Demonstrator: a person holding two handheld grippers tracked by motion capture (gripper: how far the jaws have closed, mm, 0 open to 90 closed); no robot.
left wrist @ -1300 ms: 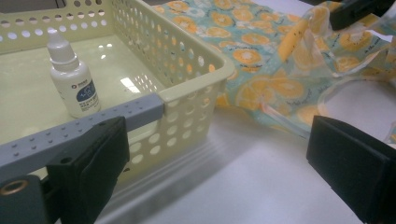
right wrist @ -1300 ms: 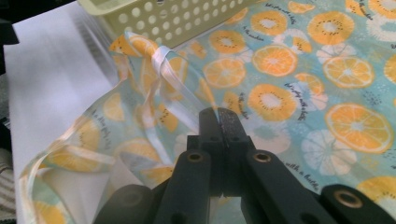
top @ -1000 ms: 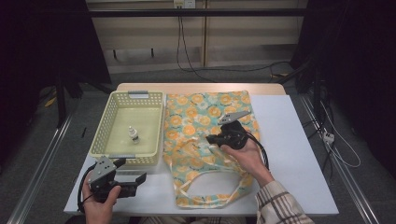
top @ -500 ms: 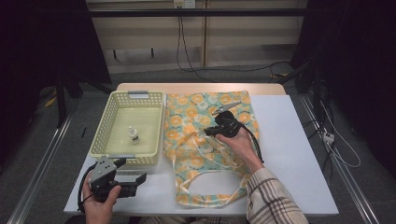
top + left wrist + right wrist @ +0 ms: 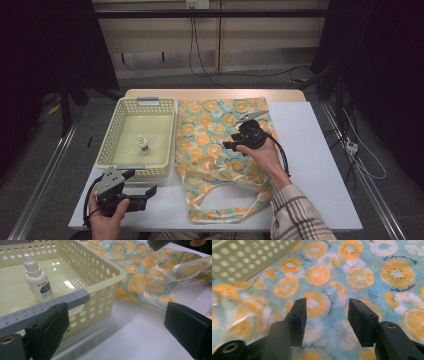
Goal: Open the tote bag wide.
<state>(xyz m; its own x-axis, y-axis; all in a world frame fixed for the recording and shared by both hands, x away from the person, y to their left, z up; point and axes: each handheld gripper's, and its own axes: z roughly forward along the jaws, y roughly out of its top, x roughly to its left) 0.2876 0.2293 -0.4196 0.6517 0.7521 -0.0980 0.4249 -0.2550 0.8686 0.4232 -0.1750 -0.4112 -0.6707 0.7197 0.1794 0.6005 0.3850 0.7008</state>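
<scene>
The thin turquoise fabric tote bag printed with orange slices lies flat on the white table, just beside the pale yellow perforated plastic basket; it looks light, limp and easily bunched. The right gripper hovers over it, its jaws just opening, half apart with nothing between them. The left gripper rests wide open and empty near the basket; a fold or handle strap seems the best hold.

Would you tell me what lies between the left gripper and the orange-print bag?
Bare white table lies between the left gripper and the orange-print bag in the high view; the left gripper view shows it too, with the basket's corner alongside.
</scene>
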